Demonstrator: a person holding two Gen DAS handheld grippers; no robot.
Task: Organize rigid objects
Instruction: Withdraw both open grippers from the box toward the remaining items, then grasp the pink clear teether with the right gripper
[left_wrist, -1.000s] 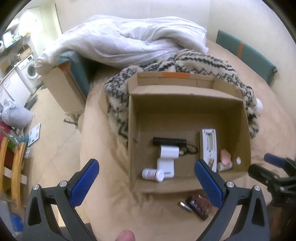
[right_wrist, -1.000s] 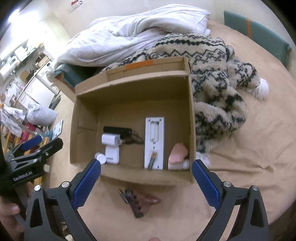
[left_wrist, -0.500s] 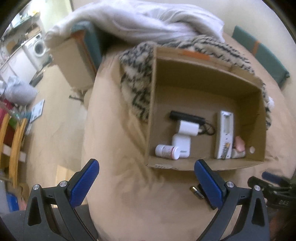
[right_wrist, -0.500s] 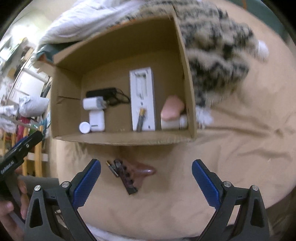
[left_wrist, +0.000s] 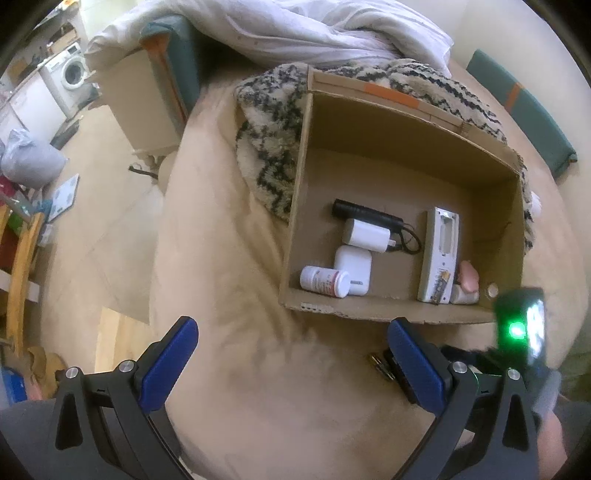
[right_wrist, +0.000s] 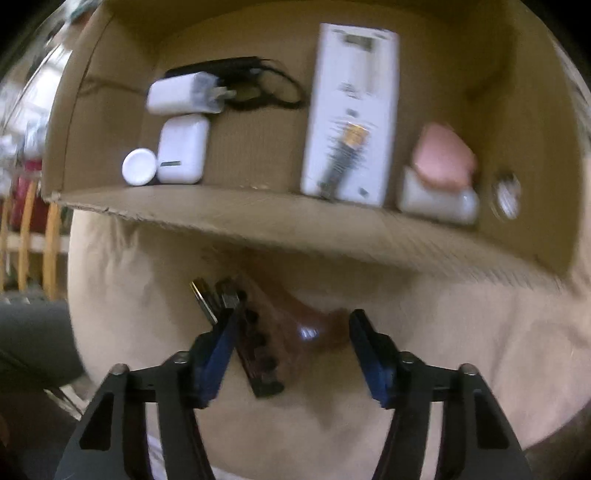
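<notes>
An open cardboard box sits on the tan bed and holds a white remote, two white chargers, a pill bottle, a black flashlight and a pink item. In front of it lie a brown hair clip and a battery. My right gripper is open, low over the clip with a finger on each side. My left gripper is open and empty above the bed, left of the battery.
A patterned fuzzy blanket and a white duvet lie behind the box. The bed's left edge drops to the floor, with a washing machine far left. The right tool's body with a green light shows at the right.
My right gripper has dropped and moved in close over the hair clip, and its jaws have narrowed around it. My left gripper has drifted slightly, staying open.
</notes>
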